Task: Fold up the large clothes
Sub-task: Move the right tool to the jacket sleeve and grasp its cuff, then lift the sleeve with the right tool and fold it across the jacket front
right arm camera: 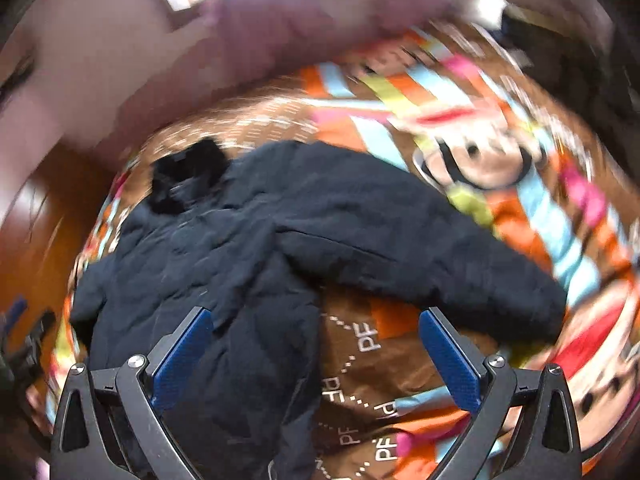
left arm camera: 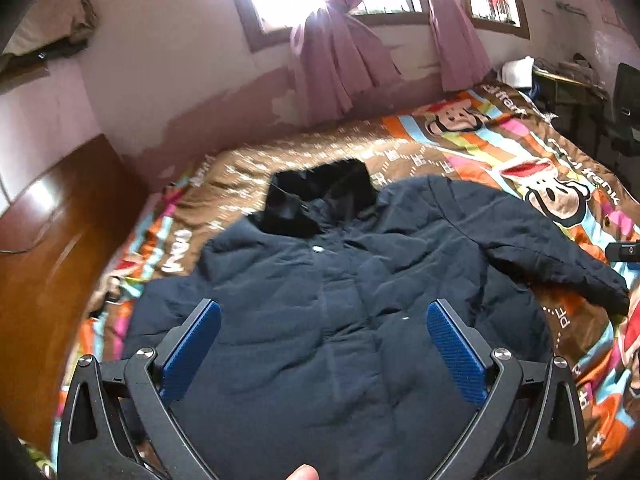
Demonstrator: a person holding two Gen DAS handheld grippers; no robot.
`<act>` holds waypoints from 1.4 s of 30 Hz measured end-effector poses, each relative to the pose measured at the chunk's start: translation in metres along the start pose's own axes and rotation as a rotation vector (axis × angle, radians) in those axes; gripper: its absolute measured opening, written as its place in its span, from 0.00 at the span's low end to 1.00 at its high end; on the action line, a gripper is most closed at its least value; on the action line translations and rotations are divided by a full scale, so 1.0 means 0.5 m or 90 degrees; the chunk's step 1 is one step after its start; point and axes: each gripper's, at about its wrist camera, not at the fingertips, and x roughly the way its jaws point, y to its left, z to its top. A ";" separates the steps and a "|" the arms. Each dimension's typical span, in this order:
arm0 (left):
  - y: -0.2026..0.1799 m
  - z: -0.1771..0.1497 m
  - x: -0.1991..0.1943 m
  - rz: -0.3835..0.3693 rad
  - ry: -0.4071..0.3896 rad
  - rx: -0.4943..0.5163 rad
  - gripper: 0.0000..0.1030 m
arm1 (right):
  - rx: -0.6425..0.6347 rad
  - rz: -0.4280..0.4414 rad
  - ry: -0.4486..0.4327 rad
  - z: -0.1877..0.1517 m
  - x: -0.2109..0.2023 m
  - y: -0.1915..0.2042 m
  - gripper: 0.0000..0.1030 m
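Note:
A dark navy padded jacket (left arm camera: 340,280) lies flat, front up, on the bed, its black fur collar (left arm camera: 316,200) toward the window. Its right sleeve (left arm camera: 560,256) stretches out to the right. My left gripper (left arm camera: 324,312) is open and empty, hovering above the jacket's chest. In the blurred right wrist view the jacket (right arm camera: 224,264) fills the left and its sleeve (right arm camera: 440,264) runs right. My right gripper (right arm camera: 316,320) is open and empty, above the jacket's right edge, below the sleeve.
The bed carries a colourful cartoon-print cover (left arm camera: 500,140). A wooden headboard (left arm camera: 52,240) stands at the left. Purple curtains (left arm camera: 340,60) hang at the window behind. A cluttered desk (left arm camera: 572,80) stands at the far right. The right gripper's tip (left arm camera: 624,252) shows at the right edge.

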 end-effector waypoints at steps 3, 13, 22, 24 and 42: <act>-0.036 0.005 0.069 -0.037 0.003 -0.013 0.98 | 0.148 0.030 0.043 -0.003 0.068 -0.099 1.00; -0.159 0.012 0.222 -0.121 0.031 -0.032 0.98 | 0.412 0.035 0.013 -0.022 0.150 -0.332 1.00; -0.223 0.035 0.338 -0.126 0.056 -0.069 0.98 | 0.490 -0.046 -0.014 -0.050 0.185 -0.461 0.78; -0.229 0.044 0.360 -0.135 0.054 -0.084 0.98 | 0.518 -0.042 -0.027 -0.057 0.193 -0.485 0.75; -0.247 0.057 0.429 -0.207 0.172 -0.067 0.98 | 0.324 -0.089 -0.140 0.050 0.071 -0.451 0.10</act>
